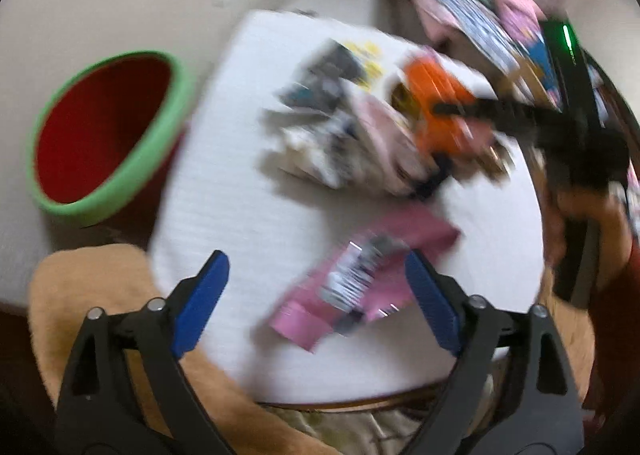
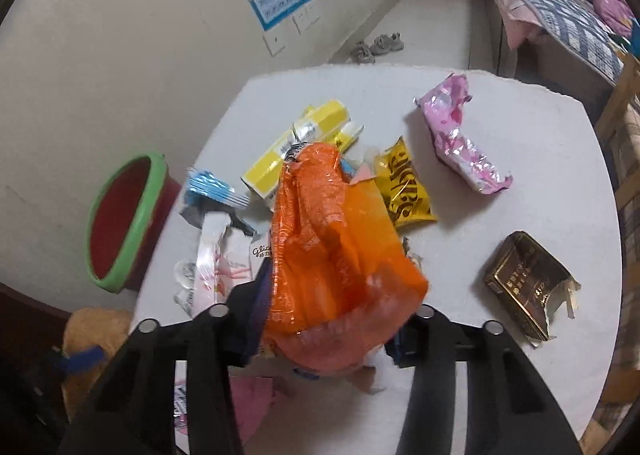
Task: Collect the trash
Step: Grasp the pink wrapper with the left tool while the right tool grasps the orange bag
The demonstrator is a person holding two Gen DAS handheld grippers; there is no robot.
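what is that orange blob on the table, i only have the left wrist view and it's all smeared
Observer: An orange plastic bag, bunched between the fingers of the right hand-held gripper.
Operator: anything further right that i can't see
Observer: Yes, a torn gold-brown box lies on its own near the right edge of the table.
Operator: and behind the bag
Observer: A yellow snack wrapper with dark lettering lies flat just past it.
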